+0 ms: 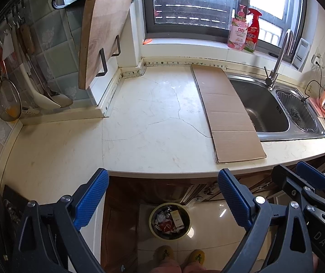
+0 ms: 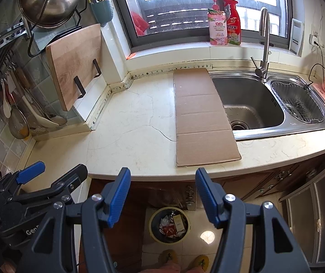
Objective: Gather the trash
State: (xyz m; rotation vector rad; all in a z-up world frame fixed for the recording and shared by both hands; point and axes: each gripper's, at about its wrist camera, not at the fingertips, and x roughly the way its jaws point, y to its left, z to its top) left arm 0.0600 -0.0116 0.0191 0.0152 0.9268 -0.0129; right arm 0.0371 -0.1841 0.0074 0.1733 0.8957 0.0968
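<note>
Left gripper [image 1: 162, 195] and right gripper [image 2: 162, 193] spread wide, empty, above trash bin [image 2: 169, 225] (floor, holding wrappers); cardboard strip [image 2: 202, 116] overlaps sink [image 2: 253, 104] edge.

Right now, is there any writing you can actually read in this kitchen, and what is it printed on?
"立白": pink soap bottle on the windowsill.
"DAS": right gripper frame, cut off at the picture's edge.
"Gen": left gripper frame, the rest hidden.
Red spray bottle label: too blurred to read.
Packets in the trash bin: too small.
</note>
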